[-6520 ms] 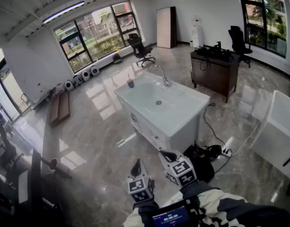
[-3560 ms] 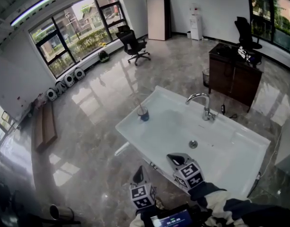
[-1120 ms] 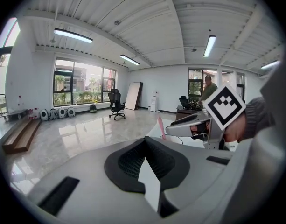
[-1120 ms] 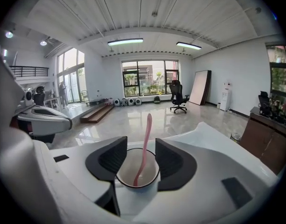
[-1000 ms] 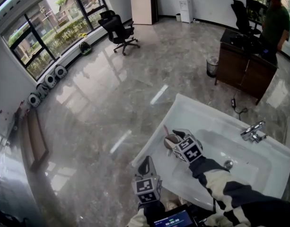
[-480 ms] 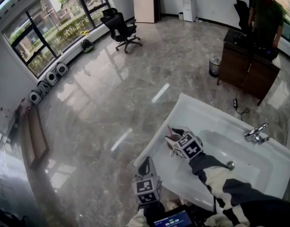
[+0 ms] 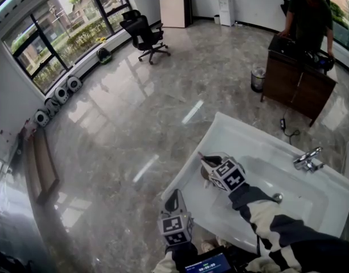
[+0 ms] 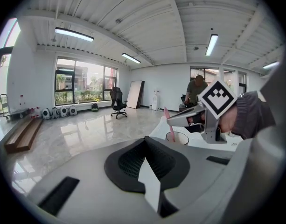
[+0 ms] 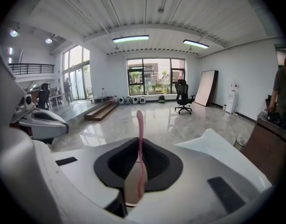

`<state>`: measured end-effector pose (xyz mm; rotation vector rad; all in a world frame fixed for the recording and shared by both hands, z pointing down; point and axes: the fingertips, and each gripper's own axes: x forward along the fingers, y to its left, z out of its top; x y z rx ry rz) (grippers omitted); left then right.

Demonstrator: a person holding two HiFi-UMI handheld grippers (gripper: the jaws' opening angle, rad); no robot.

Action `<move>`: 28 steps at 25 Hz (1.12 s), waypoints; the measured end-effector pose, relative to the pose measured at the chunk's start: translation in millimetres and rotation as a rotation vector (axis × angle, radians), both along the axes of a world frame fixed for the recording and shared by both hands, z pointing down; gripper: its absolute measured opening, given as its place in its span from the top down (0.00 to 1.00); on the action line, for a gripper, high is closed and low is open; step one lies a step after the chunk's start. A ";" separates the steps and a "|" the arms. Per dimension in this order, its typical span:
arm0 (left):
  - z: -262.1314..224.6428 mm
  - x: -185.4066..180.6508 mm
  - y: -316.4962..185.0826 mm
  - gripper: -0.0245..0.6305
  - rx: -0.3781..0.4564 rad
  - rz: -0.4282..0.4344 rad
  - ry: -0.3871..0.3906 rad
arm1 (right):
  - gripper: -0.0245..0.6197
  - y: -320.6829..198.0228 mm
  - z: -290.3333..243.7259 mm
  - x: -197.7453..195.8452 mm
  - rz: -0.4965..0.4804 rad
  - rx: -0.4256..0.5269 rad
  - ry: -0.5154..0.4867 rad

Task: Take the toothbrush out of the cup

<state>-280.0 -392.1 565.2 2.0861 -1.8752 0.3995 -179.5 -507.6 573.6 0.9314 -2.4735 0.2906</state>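
1. The cup (image 8: pixel 181 138) stands on the flat top of the white washbasin (image 7: pixel 248 131), near its left corner. The pink toothbrush (image 9: pixel 141 148) stands upright in it, handle rising out of the round mouth.
2. The right gripper (image 7: pixel 204 161) reaches over the cup. Its jaws have just been closing and now pinch the toothbrush handle between them, and the handle's top sticks out above.
3. The left gripper (image 7: pixel 175 194) hangs off the basin's near corner, apart from the cup. Its jaws are drawn together with nothing between them.
4. In the head view the right gripper and its marker cube (image 7: pixel 228 175) cover the cup almost entirely. The left gripper view shows the cup's mouth just below the right jaws.
5. A metal drain (image 7: pixel 278 197) sits in the bowl, and a chrome faucet (image 7: pixel 307 159) stands on the far rim.
6. Farther off a person (image 7: pixel 308 13) leans over a dark wooden desk (image 7: pixel 294 75) with a small bin (image 7: pixel 257 78) beside it. A black office chair (image 7: pixel 141 30) stands near the windows.
7. The floor (image 7: pixel 134 124) is glossy grey stone that mirrors the ceiling lights. The basin is smooth and rectangular, and the toothbrush handle is slim and slightly curved. The sleeve (image 7: pixel 276 226) is patterned black and white.
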 end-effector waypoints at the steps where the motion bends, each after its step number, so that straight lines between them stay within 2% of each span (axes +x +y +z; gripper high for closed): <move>1: -1.1 0.1 0.1 0.96 0.000 -0.002 0.005 | 0.93 2.1 -10.8 -0.5 -0.001 0.010 -0.027; 6: -10.8 1.6 -0.2 0.96 0.017 -0.003 0.020 | 0.93 20.6 -64.1 -4.6 -0.026 0.061 -0.128; 11: -24.6 0.3 1.0 0.96 0.068 -0.006 0.024 | 0.93 39.6 -81.5 -12.8 -0.056 0.075 -0.134; 15: -32.4 -6.3 5.5 0.96 0.071 -0.024 0.047 | 0.93 57.5 -87.3 -23.4 -0.080 0.059 -0.151; 18: -33.2 -16.6 9.3 0.96 0.080 -0.052 0.054 | 0.93 76.3 -74.0 -31.8 -0.094 0.021 -0.157; 22: -35.4 -23.2 16.8 0.96 0.081 -0.072 0.055 | 0.93 99.5 -34.7 -40.1 -0.112 -0.053 -0.119; 28: -29.2 -33.2 21.3 0.96 0.070 -0.093 0.051 | 0.93 107.4 13.5 -54.2 -0.120 -0.129 -0.075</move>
